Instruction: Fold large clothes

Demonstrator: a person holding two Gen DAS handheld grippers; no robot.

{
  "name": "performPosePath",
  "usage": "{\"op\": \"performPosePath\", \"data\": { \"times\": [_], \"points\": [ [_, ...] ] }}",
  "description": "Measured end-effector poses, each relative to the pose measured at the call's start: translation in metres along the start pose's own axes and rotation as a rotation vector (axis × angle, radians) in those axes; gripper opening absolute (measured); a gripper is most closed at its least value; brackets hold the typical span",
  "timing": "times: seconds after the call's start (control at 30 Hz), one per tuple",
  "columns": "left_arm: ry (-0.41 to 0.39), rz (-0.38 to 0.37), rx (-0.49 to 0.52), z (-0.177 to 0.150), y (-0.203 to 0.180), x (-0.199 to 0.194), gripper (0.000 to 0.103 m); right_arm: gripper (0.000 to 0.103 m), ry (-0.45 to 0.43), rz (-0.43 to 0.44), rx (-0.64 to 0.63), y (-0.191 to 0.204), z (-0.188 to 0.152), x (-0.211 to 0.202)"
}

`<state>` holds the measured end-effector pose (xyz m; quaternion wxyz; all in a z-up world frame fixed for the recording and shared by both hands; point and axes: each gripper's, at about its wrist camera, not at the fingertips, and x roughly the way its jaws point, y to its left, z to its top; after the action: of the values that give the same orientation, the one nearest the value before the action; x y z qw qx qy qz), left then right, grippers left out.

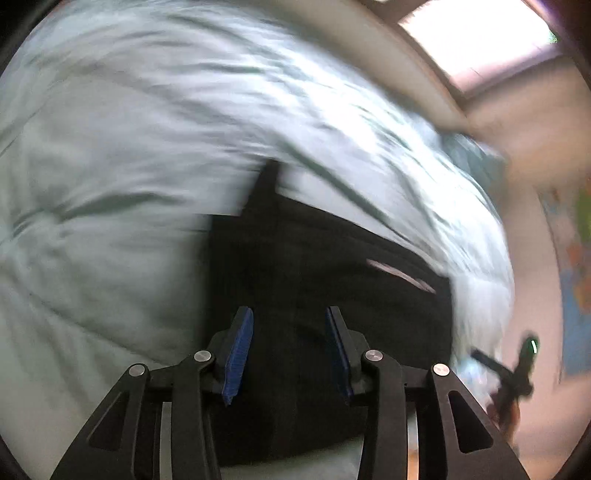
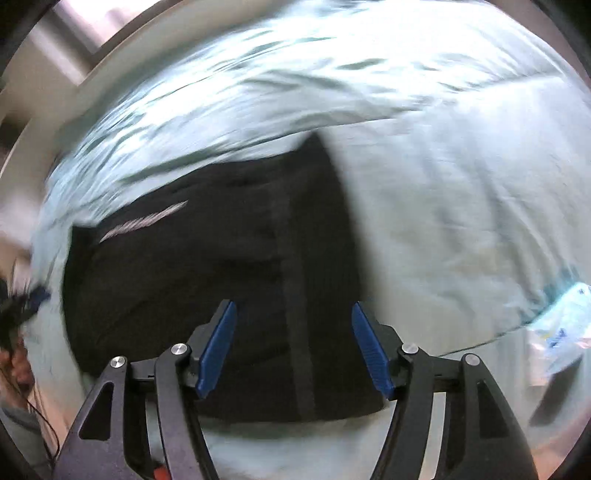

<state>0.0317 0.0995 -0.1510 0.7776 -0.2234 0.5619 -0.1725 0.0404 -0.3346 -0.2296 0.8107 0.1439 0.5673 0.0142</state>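
Left gripper (image 1: 289, 354): jaws apart at a middling width, blue pads (image 1: 238, 354) bare, nothing between them; it points down at the dark garment
Right gripper (image 2: 294, 347): jaws wider apart than the left's, blue pads (image 2: 218, 347) gripping nothing, also aimed down over the dark cloth
Dark garment (image 1: 314, 266): black, lying flat on the bed just beyond both sets of fingertips; it looks folded into a rough block, though the blur makes this unsure
Pale stripe (image 2: 144, 221): a light band or label on the garment's far part
Bedding (image 1: 110, 166): pale green, creased, all around the garment
Packet (image 2: 565, 328): clear plastic, on the bedding, well apart from the garment
Window (image 1: 476, 33): bright, beyond the bed
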Motion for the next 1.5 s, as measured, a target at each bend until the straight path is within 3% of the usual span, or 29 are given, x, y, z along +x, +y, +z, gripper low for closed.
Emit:
{"op": "performPosePath", "data": {
  "times": [0.03,0.1,0.17,0.2,0.27,0.37,0.47,0.6,0.83,0.93,1.07,1.27,1.5],
  "points": [
    [0.039,-0.030,0.064,-0.002,-0.024,0.012,0.042,0.068,0.028,0.030,-0.051,0.024,-0.007,0.011],
    [0.109,-0.030,0.184,-0.012,-0.071,0.043,0.042,0.067,0.050,-0.020,-0.131,0.043,-0.017,0.031],
    [0.153,0.024,0.266,-0.027,-0.095,0.075,0.042,0.067,0.096,-0.097,-0.163,0.057,-0.027,0.057],
    [0.195,0.110,0.292,-0.038,-0.104,0.103,0.042,0.068,0.127,-0.111,-0.162,0.060,-0.031,0.071],
    [0.238,0.239,0.290,-0.056,-0.101,0.142,0.041,0.071,0.149,-0.141,-0.170,0.058,-0.038,0.088],
    [0.181,0.272,0.226,-0.060,-0.091,0.158,0.042,0.071,0.155,-0.127,-0.148,0.053,-0.041,0.097],
    [0.150,0.255,0.159,-0.051,-0.089,0.143,0.042,0.071,0.170,-0.119,-0.145,0.054,-0.038,0.089],
    [0.077,0.334,0.223,-0.054,-0.110,0.104,0.042,0.071,0.154,-0.058,-0.128,0.051,-0.038,0.058],
    [-0.115,0.433,0.273,-0.062,-0.164,0.023,0.042,0.072,-0.011,-0.004,-0.160,0.077,-0.032,-0.036],
    [-0.228,0.419,0.309,-0.074,-0.185,-0.022,0.042,0.072,-0.080,-0.028,-0.173,0.083,-0.015,-0.071],
    [-0.299,0.366,0.278,-0.070,-0.211,-0.063,0.042,0.072,-0.138,-0.035,-0.160,0.098,-0.005,-0.113],
    [-0.411,0.373,0.276,-0.087,-0.245,-0.112,0.042,0.072,-0.186,-0.052,-0.176,0.127,-0.020,-0.156],
    [-0.434,0.540,0.282,-0.097,-0.258,-0.126,0.044,0.072,-0.243,-0.097,-0.222,0.151,-0.035,-0.172]
  ]
}}
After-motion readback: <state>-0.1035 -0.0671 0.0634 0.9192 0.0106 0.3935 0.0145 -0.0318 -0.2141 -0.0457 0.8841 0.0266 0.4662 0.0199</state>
